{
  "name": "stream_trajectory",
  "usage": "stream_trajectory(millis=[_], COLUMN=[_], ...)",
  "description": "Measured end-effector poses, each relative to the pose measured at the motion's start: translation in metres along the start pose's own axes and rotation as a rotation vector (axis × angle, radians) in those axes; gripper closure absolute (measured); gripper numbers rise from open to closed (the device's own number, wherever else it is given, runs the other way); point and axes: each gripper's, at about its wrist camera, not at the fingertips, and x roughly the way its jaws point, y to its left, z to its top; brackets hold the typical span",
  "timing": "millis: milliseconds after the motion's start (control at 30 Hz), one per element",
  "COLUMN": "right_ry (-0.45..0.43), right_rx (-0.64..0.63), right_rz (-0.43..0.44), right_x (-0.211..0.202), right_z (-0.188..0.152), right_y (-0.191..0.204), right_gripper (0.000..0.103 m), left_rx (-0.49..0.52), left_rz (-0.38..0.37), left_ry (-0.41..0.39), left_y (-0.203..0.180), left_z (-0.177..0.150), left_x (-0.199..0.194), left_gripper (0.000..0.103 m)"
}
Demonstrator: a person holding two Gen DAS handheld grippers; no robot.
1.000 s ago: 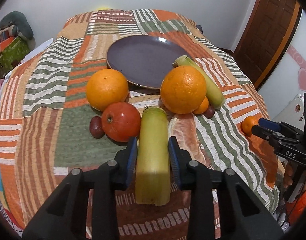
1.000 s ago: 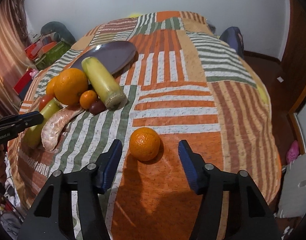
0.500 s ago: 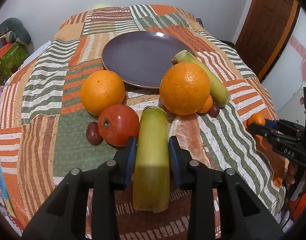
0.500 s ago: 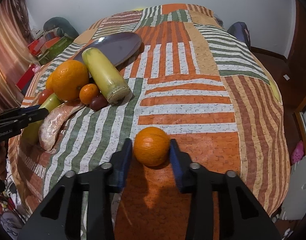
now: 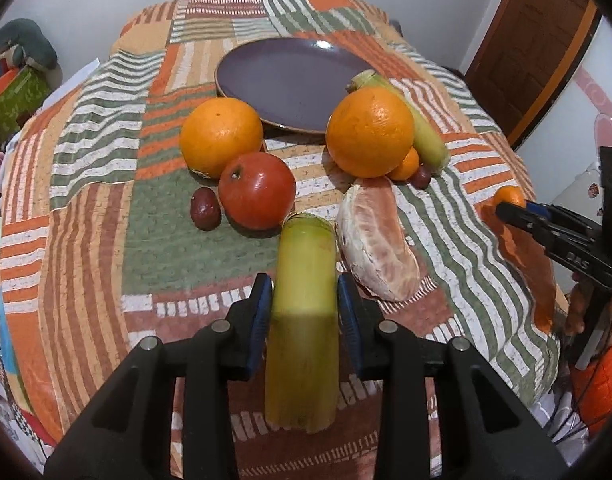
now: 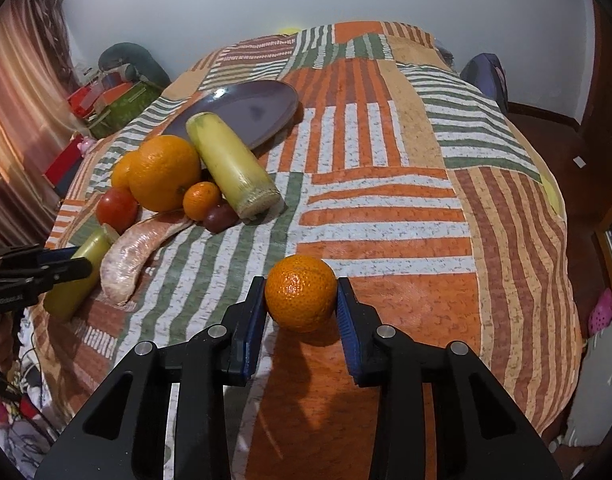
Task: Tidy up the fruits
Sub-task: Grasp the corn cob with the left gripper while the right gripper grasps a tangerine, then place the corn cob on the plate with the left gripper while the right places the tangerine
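Purple plate [image 5: 290, 80] bare; no fruit placed yet.
Left gripper [image 5: 304, 304] clamps yellow-green stalk [image 5: 304, 320]; right gripper [image 6: 300, 304] clamps mandarin [image 6: 300, 298]; plate ahead of both; remaining fruit on bedspread [image 6: 385, 184].

Two oranges [image 5: 221, 136], two mandarins [image 6: 300, 298], two sugarcane pieces [image 5: 304, 312], one plate [image 5: 294, 80].

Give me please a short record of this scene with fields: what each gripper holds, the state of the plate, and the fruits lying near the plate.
left gripper: shut on yellow-green stalk piece
right gripper: shut on small orange
plate: purple, nothing on it
bedspread: striped patchwork, under everything
near plate: two large oranges, red tomato, second stalk piece, peeled citrus segment
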Motion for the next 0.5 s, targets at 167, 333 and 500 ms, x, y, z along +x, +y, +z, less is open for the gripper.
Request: stream_trajectory(millis=[167, 333, 500], right_ry=[-0.018, -0.054, -0.111], right_rx=[-0.014, -0.021, -0.057], right_rz=[-0.006, -0.007, -0.009], right_x=[-0.007, -0.017, -0.026], right_z=[0.004, 0.013, 0.031], right_y=[0.004, 0.007, 0.018], right_gripper=[0.072, 0.072, 0.072], left_rx=[0.006, -0.006, -0.006], left_rz=[0.009, 0.020, 0.032], left_ry=[-0.009, -0.061, -0.177], left_y=[-0.003, -0.003, -0.003], left_z=[0.006, 0.006, 0.012], left_x=[0.010, -0.008, -0.049], left_gripper=[0.069, 0.070, 0.070])
